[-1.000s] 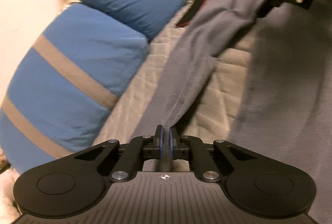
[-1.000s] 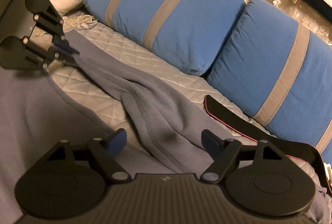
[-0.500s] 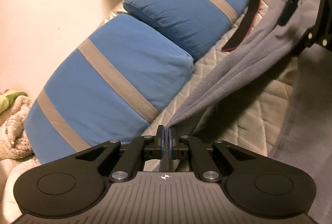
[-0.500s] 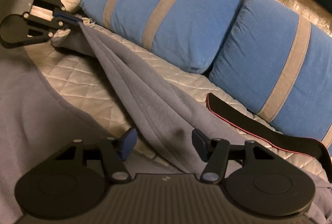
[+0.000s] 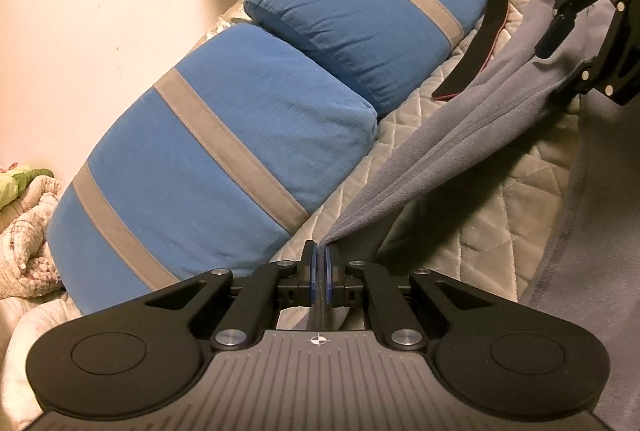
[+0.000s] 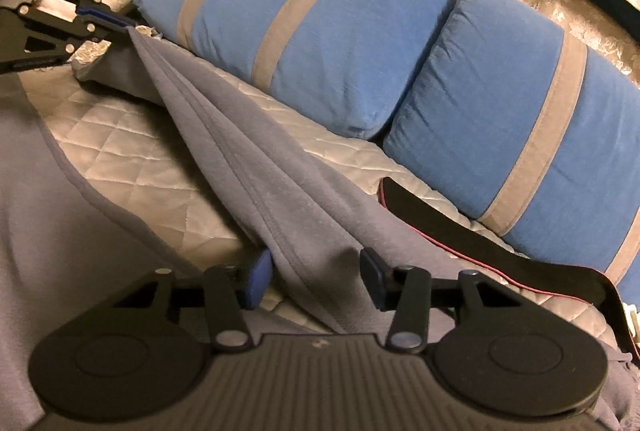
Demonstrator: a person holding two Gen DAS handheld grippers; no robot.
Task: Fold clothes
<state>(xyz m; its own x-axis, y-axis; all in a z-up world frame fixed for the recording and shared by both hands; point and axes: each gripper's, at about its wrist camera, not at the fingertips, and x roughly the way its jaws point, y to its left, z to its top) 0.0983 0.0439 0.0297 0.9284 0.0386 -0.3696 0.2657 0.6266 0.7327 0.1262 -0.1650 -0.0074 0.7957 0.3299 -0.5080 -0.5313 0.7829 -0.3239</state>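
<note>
A grey-blue fleece garment (image 6: 256,167) is stretched taut over the quilted bed (image 6: 132,135). One end is pinched in the closed left tool (image 5: 319,273); the right tool (image 6: 316,273) is closing around the other end, not yet pressing.

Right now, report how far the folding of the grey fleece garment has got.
Done: the left gripper is shut on one end of the grey fleece garment, lifted taut above the quilted bedcover. In hand: the right gripper is closing around the other end; its pads are not pressing yet. Left: every fold; much of the garment lies spread flat.
</note>
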